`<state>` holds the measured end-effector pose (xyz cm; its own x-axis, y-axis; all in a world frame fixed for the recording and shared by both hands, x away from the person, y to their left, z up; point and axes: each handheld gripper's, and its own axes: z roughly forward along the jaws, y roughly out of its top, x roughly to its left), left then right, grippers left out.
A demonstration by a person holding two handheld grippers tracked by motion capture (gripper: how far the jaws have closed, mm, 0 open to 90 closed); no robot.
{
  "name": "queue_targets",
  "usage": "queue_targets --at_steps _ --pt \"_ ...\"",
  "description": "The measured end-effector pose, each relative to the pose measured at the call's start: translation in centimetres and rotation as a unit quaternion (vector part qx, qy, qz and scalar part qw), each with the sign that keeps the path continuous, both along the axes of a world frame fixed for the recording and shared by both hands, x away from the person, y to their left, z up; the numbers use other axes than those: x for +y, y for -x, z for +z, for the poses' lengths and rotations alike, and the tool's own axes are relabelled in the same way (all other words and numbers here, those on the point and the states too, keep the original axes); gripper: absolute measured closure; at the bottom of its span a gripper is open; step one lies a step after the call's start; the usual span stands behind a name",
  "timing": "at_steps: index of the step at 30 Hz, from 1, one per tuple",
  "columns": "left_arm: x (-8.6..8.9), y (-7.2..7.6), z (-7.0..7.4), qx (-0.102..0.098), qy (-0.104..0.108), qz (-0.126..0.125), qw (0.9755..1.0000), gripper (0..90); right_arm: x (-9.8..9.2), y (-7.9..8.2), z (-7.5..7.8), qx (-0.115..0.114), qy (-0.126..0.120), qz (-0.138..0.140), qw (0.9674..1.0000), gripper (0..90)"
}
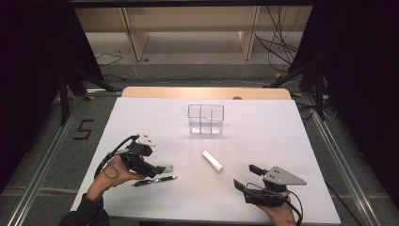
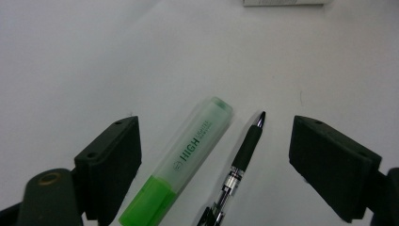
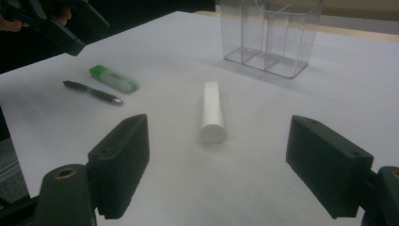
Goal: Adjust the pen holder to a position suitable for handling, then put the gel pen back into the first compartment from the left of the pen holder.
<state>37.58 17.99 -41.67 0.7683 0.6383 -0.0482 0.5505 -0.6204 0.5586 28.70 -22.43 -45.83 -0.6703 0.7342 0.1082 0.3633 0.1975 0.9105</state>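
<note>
1. The left gripper (image 1: 157, 170) is seen low over the near left part of the white table (image 1: 263, 127), held in the person's left hand (image 1: 115, 172); its jaws are spread wide and nothing is clasped between them.
2. In the left gripper view, a green highlighter (image 2: 181, 165) and a black pen (image 2: 240, 162) are framed between those open jaws, both lying flat on the table, side by side and just apart.
3. The highlighter is found nearer one jaw, its clear cap pointing away from the camera; neither item is touched by a jaw.
4. In the high view, the pen (image 1: 154, 181) is spotted just on the near side of the gripper, and the highlighter's end (image 1: 168, 167) is glimpsed at the jaw tips.
5. The right gripper (image 1: 245, 176) is held at the near right edge, its jaws also parted and empty.
6. A white cylinder (image 3: 212, 113) is seen ahead of those jaws, lying on its side near the table's middle, well apart from them.
7. A clear divided holder (image 1: 206, 119) is seen standing upright farther back, beyond the cylinder.
</note>
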Motion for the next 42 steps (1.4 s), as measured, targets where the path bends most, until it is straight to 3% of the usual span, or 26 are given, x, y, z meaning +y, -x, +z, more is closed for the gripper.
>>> queue_targets --at_steps 5,11,23,35,42 --pt "-0.2 0.3 -0.4 0.003 -0.016 -0.009 0.9998 17.6 0.0 0.0 0.0 0.000 0.000 0.000 1.0000 22.9" --pt "-0.4 0.7 -0.6 0.009 -0.048 -0.025 0.9985 18.2 0.0 0.1 0.0 -0.002 0.001 0.000 1.0000 22.9" --pt "-0.3 1.2 -0.6 0.026 -0.072 -0.056 0.9955 22.3 -0.1 0.1 0.0 0.000 0.001 0.000 1.0000 22.9" --pt "-0.8 1.5 -1.6 0.044 -0.111 -0.095 0.9883 30.8 0.1 0.4 0.1 -0.005 0.006 0.001 1.0000 22.8" --pt "-0.9 1.5 -2.3 0.052 -0.133 -0.121 0.9824 43.6 0.2 0.4 0.1 -0.004 0.008 0.004 1.0000 22.8"
